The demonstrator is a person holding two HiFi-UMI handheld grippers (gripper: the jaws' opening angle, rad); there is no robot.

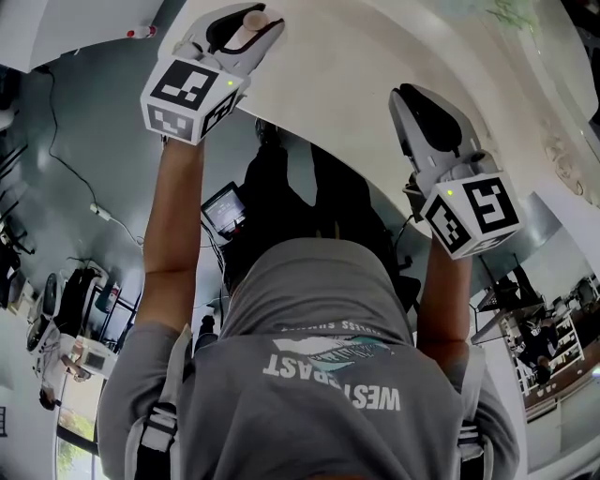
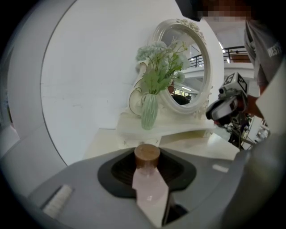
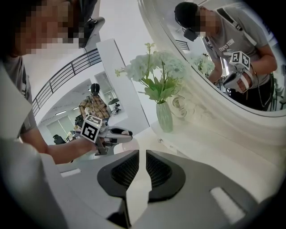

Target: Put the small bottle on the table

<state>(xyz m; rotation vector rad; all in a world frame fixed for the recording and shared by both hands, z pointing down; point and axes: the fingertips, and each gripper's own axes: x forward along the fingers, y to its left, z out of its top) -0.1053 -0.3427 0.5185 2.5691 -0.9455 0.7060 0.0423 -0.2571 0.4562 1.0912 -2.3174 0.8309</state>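
The small bottle (image 2: 151, 190) is pale pink with a brown wooden cap (image 2: 147, 154). It sits upright between the jaws of my left gripper (image 2: 147, 166), which is shut on it. In the head view that left gripper (image 1: 251, 21) hangs over the far left edge of the white table (image 1: 356, 56), with the bottle's top (image 1: 253, 17) showing between its tips. My right gripper (image 1: 412, 94) is over the table's near right side. In the right gripper view its jaws (image 3: 142, 154) stand almost together with nothing between them.
A green ribbed vase of pale flowers (image 2: 149, 112) stands on a raised white shelf (image 2: 178, 127) in front of an oval mirror (image 2: 187, 67). The same vase (image 3: 164, 116) appears in the right gripper view, beside the mirror's frame (image 3: 210, 112). A person stands in the background (image 3: 92, 105).
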